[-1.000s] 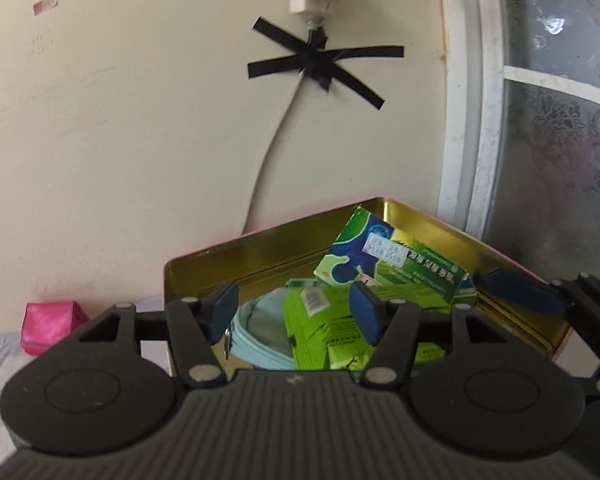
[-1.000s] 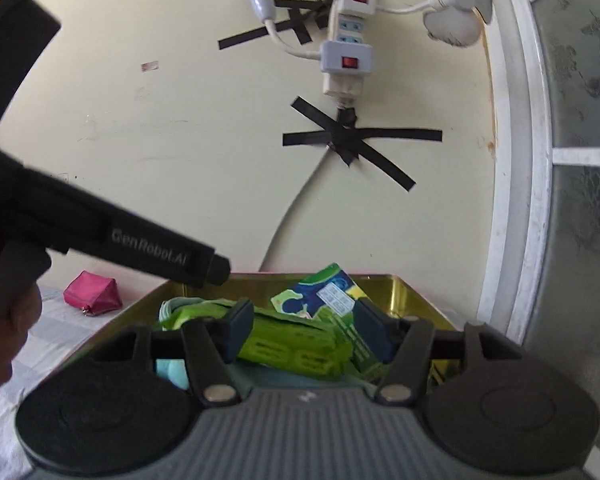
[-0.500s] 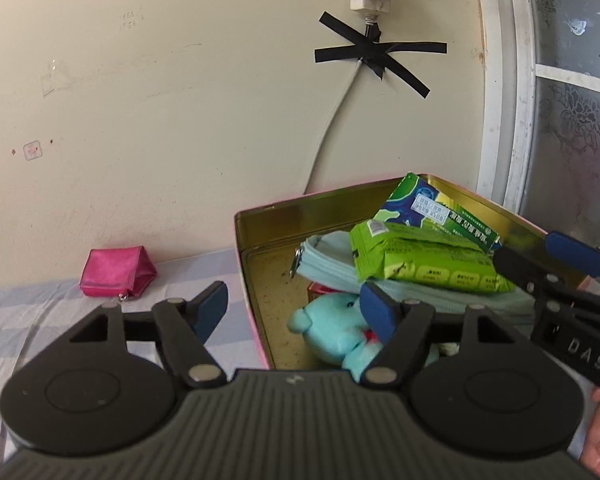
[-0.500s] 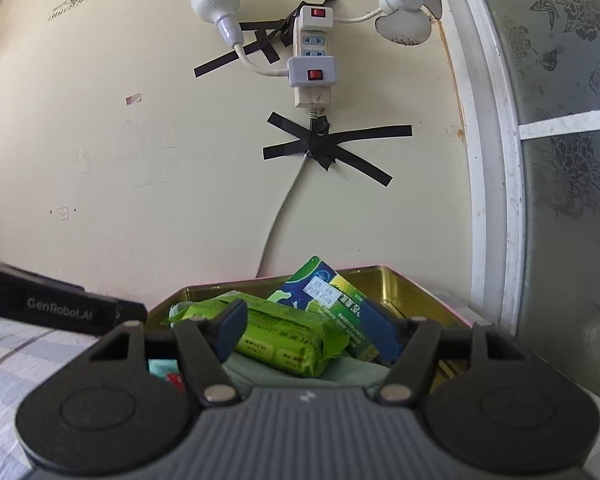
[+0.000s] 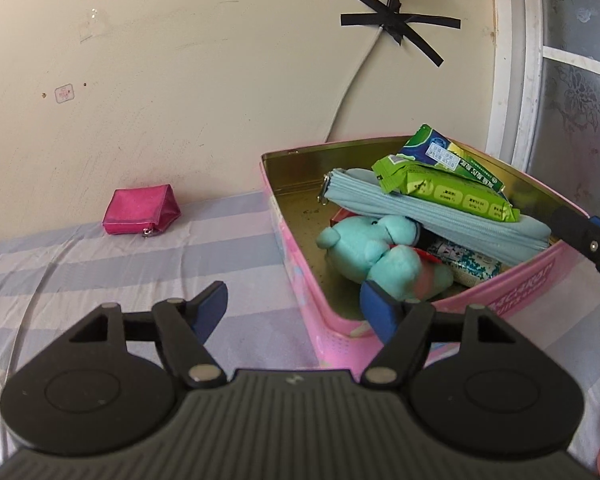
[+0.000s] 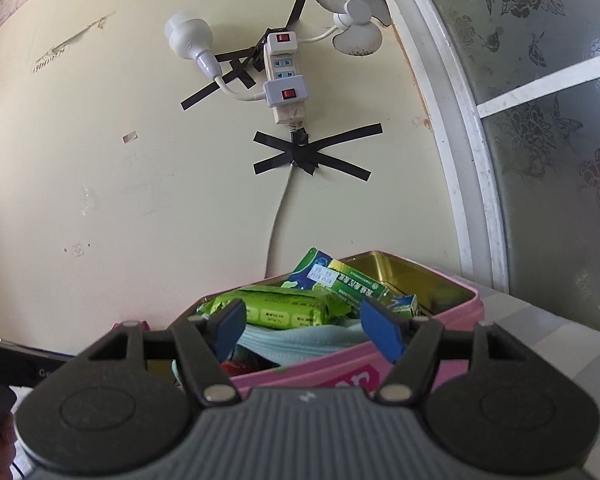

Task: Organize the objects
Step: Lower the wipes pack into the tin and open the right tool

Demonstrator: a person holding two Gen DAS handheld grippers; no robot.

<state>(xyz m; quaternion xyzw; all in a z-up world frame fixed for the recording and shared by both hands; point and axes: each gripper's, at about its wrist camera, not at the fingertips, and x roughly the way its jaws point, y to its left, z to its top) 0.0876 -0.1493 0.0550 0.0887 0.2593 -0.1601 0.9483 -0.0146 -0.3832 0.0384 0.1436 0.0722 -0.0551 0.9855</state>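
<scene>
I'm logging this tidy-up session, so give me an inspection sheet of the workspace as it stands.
Surface: striped sheet, wrinkled.
Job's things: pink tin holds a teal plush toy, blue zip pouch, green wipes pack and green box, piled above the rim.
Clutter: pink purse apart from the tin, by the wall.
Grippers: left gripper and right gripper open, nothing held; jaws have just been opening.
Cables: power strip taped to the wall, cord running down.
Surroundings: small fan, frosted window.

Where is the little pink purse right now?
In the left wrist view, the small shiny pink zip purse lies on the striped cloth against the cream wall, left of the pink metal tin and outside it.
</scene>
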